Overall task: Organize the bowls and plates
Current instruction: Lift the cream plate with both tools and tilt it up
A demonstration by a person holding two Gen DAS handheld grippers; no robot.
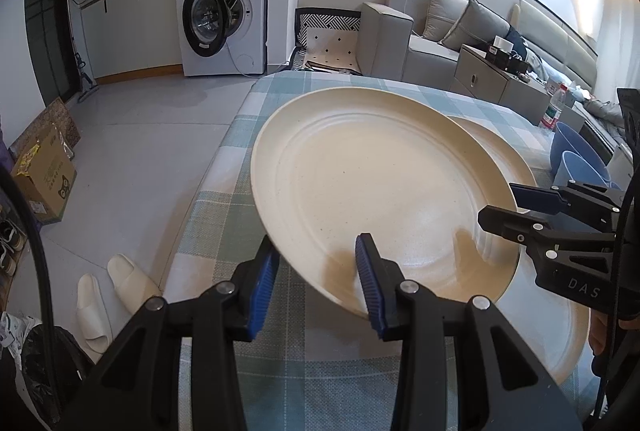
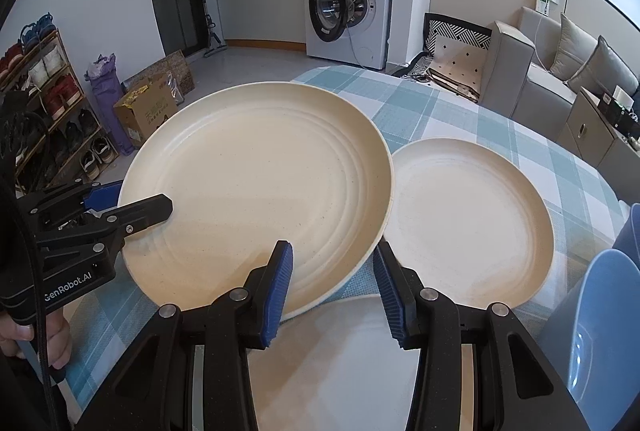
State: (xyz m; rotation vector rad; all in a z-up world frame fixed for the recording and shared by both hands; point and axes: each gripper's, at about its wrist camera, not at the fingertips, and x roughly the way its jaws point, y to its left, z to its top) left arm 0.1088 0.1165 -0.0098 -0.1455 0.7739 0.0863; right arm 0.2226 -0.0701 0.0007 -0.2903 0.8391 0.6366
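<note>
step: lifting large plate (image 2: 256, 183) two-handed, clear of tabletop (image 2: 460, 111) | left gripper (image 1: 318, 283) + right gripper (image 2: 332, 291): fingers clamped on its near rim | next: likely stack with the other cream plates (image 2: 472, 219); keep level, release together | blue bowls (image 1: 576, 155) untouched

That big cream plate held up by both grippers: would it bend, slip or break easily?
The big plate looks rigid: it keeps its shape held only at the rim. Its glossy surface may be slippery between the left gripper and right gripper. Probably breakable if it is ceramic.

Large plate (image 2: 256, 171) left of smaller plate (image 2: 468, 223).
</note>
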